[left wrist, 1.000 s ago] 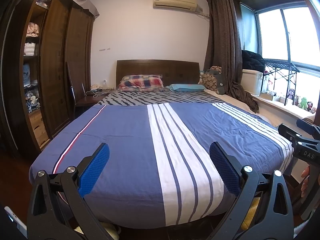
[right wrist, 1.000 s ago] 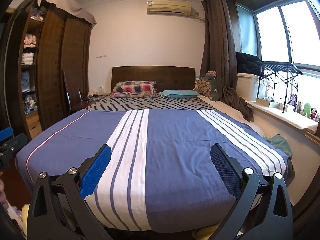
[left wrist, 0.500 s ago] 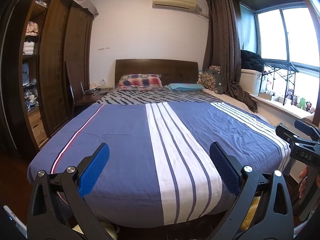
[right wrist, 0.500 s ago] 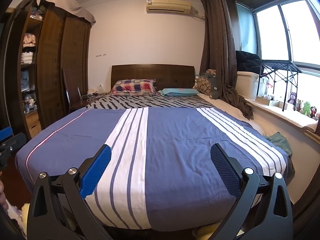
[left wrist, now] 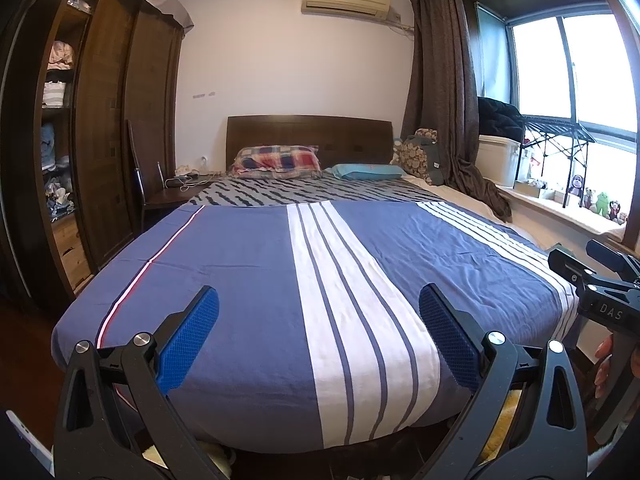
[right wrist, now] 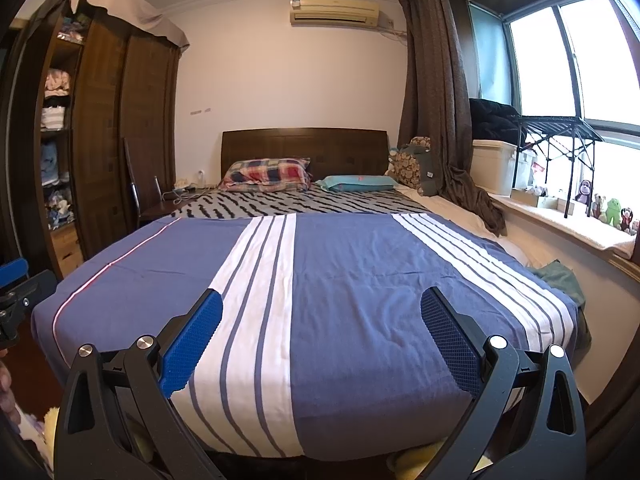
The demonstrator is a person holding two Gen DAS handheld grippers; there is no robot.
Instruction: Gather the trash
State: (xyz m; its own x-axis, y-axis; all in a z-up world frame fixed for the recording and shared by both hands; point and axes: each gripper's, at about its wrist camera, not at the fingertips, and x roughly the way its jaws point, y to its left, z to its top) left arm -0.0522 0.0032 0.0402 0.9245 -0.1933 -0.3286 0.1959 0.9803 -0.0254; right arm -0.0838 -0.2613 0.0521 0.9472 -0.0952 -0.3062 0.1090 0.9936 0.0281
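No trash shows in either view. My left gripper [left wrist: 319,304] is open and empty, held at the foot of a bed with a blue and white striped cover [left wrist: 248,264]. My right gripper [right wrist: 322,306] is open and empty, also at the foot of the bed [right wrist: 352,280], to the right of the left one. The right gripper's body shows at the right edge of the left wrist view [left wrist: 600,292]. The left gripper's tip shows at the left edge of the right wrist view [right wrist: 16,284].
A dark wardrobe [left wrist: 108,128] stands left of the bed, with a chair and side table [left wrist: 168,196] beside it. Pillows [left wrist: 276,160] lie at the headboard. A window sill with toys [right wrist: 604,208] and a curtain [right wrist: 440,100] are on the right. A green cloth [right wrist: 560,276] lies by the bed's right side.
Both views have shifted very slightly; the bed sits a little lower in frame. Both grippers stay open and empty.
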